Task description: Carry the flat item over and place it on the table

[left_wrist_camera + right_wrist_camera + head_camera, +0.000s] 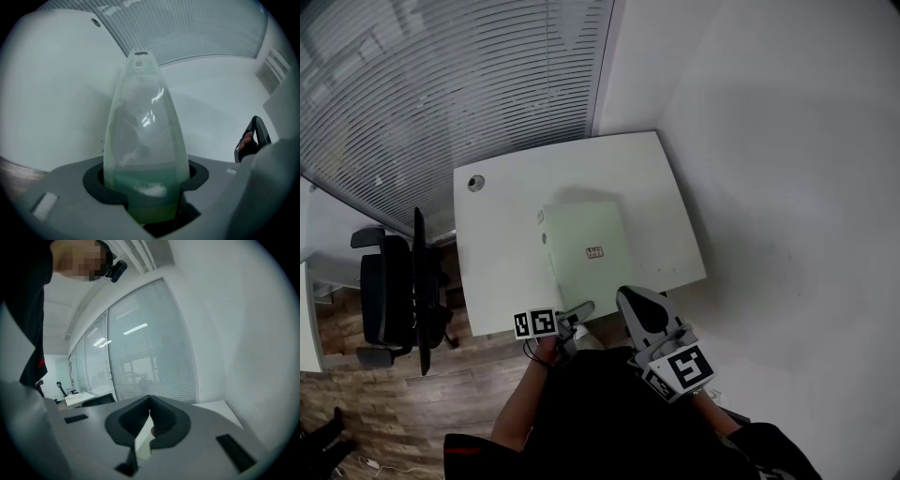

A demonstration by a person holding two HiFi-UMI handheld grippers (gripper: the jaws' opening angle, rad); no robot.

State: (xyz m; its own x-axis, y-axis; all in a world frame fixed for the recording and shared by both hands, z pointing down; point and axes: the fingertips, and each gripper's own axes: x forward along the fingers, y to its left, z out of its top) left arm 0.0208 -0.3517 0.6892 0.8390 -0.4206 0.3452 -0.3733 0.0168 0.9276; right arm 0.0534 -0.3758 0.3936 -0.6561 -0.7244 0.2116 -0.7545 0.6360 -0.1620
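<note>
A pale green, flat translucent file case [586, 246] lies on the white table [511, 262], its near end at the table's front edge. My left gripper [579, 311] is turned on its side at that near end. In the left gripper view the case [143, 126] fills the gap between the jaws and runs away from the camera, so the left gripper [145, 180] is shut across its thickness. My right gripper [628, 295] hovers just right of the case's near corner, pointing upward. Its fingertips meet with nothing gripped in the right gripper view [150, 399].
A round cable hole [475, 183] sits at the table's far left corner. A black office chair [389, 295] stands on the wooden floor left of the table. A glass wall with blinds [441, 84] is behind, and a white wall [787, 169] lies to the right.
</note>
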